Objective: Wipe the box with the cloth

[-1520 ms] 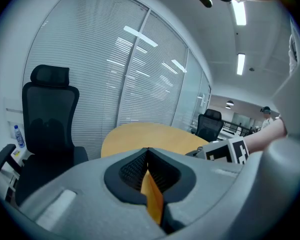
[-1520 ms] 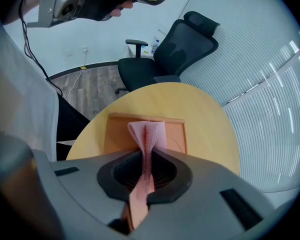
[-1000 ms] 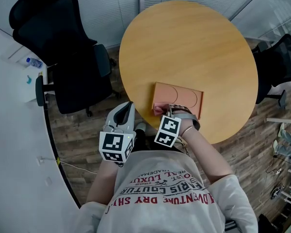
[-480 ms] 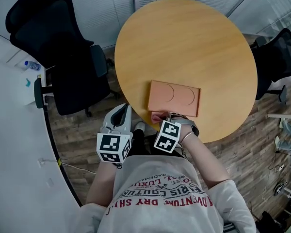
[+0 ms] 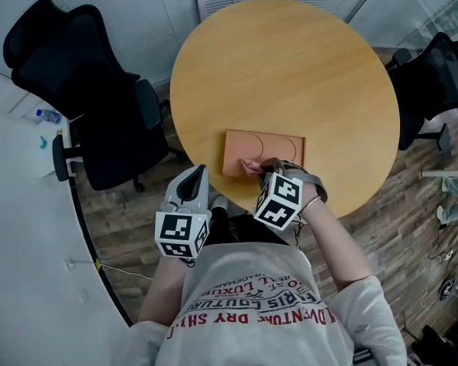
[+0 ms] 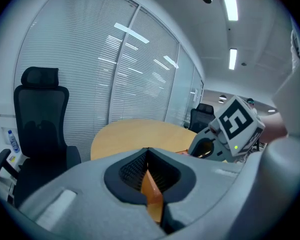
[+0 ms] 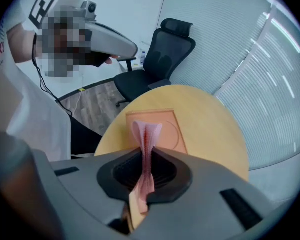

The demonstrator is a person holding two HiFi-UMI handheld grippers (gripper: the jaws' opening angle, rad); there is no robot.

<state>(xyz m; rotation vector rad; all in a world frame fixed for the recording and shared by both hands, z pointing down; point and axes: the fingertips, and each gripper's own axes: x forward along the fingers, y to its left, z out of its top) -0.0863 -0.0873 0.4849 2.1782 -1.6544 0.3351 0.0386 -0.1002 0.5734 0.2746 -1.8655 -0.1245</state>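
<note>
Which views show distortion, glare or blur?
Left gripper view: strong fisheye, the blinds bow, the ceiling lights glare. Right gripper view: fisheye too, dark corners, the cloth fairly sharp. Head view: even light, the box crisp, mild distortion.

box [image 5: 278, 145]: flat, orange, lying flat | cloth [image 5: 251, 166]: pink, bunched, at box's near edge
</note>
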